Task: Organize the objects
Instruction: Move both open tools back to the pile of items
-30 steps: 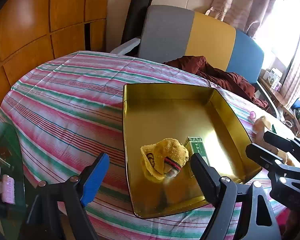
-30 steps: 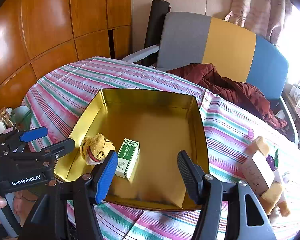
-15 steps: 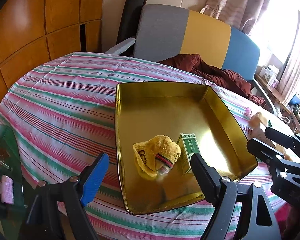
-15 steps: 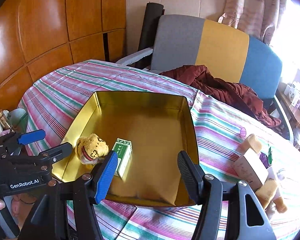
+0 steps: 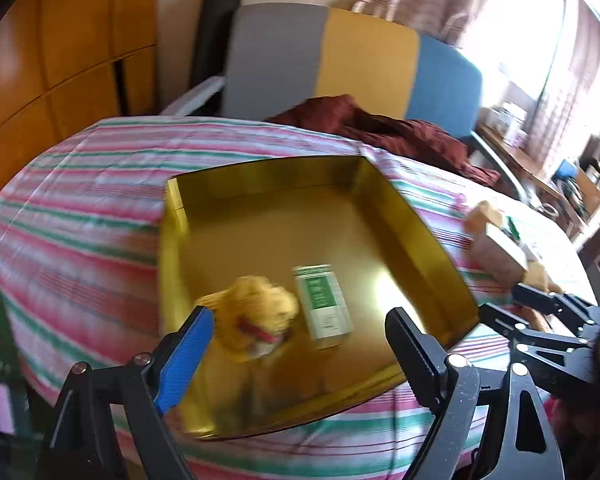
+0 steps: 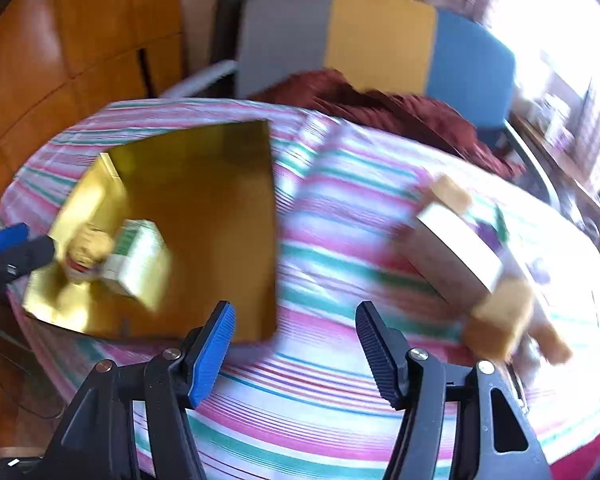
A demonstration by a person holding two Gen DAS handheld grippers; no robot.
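Two items, a yellow plush toy (image 5: 256, 312) and a green box (image 5: 322, 304), already lie in the gold tray (image 5: 404, 216) just ahead of the left gripper (image 5: 296, 344). Right gripper (image 6: 296, 340), likewise wide open and empty, faces a pale box (image 6: 456, 256) and tan toys (image 6: 504, 320) ahead-right, seemingly next.

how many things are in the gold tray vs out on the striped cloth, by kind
In the gold tray:
yellow plush toy: 1
green and white box: 1
On the striped tablecloth:
white and tan box: 1
tan plush pieces, blurred: at least 2
Total: at least 5
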